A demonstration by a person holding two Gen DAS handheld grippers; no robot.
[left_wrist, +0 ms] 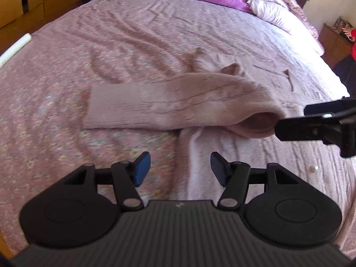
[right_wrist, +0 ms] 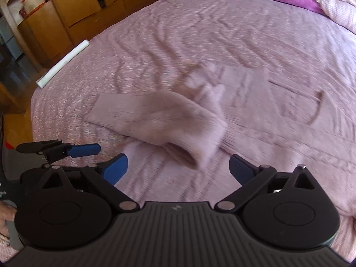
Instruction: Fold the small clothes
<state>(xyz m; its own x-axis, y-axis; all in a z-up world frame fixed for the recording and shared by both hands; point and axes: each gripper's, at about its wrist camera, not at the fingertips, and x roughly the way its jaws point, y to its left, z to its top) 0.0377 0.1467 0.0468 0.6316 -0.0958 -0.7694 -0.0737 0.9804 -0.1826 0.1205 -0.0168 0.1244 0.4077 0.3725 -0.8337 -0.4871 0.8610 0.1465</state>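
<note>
A pale pink knit garment [left_wrist: 200, 155] lies spread on the bed. One long sleeve-like part [left_wrist: 160, 106] is laid across it toward the left. Its open ribbed end [right_wrist: 191, 155] is blurred and slightly raised. My left gripper [left_wrist: 180, 169] is open just short of the garment, with nothing between its blue pads. My right gripper [right_wrist: 179, 171] is open wide, and the sleeve's open end sits just ahead of its pads, untouched. In the left wrist view the right gripper [left_wrist: 291, 121] comes in from the right beside that end. The left gripper [right_wrist: 77, 148] shows at the left of the right wrist view.
The pink bedspread [left_wrist: 133, 33] is wrinkled. A white tube [right_wrist: 62, 63] lies at the bed's left edge, with wooden cabinets [right_wrist: 66, 11] beyond. A purple quilt and pillows [left_wrist: 267, 2] are at the head. A thin brown stick [left_wrist: 289, 77] lies right of the garment.
</note>
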